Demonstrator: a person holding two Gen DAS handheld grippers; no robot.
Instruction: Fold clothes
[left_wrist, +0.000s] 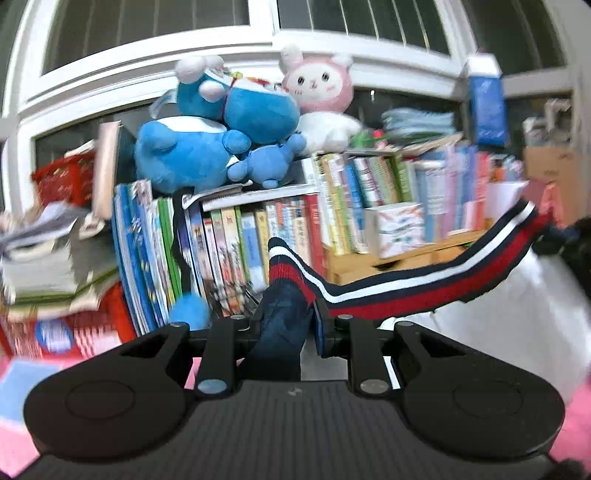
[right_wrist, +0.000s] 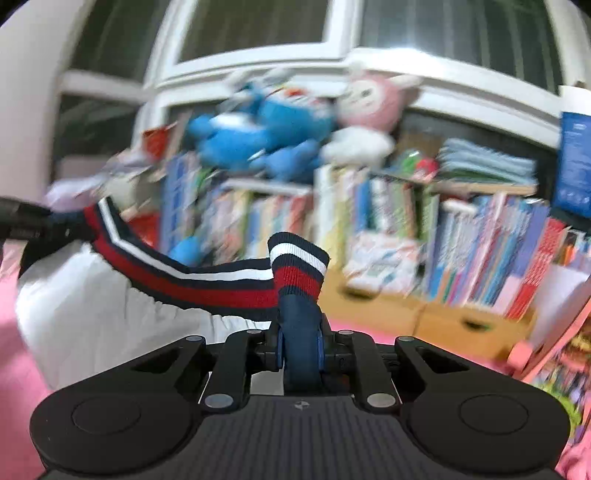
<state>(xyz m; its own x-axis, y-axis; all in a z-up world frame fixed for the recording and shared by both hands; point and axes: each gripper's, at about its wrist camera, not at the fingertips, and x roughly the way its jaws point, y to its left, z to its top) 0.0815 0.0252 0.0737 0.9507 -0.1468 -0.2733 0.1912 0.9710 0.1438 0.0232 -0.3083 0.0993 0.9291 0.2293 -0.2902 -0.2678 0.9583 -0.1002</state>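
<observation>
Both grippers, left (left_wrist: 288, 325) and right (right_wrist: 299, 343), clamped on striped waistband (left_wrist: 424, 291) corners; could slip free if pulled apart too taut.

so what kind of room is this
Probably a child's bedroom or playroom at home: crowded shelves of picture books, a blue plush toy and a pink bunny plush on top, and a window behind them.

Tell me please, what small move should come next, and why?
Probably draw the two hands a little apart. Both the left gripper and the right gripper pinch the striped waistband, which sags between them, with white cloth hanging below.
</observation>
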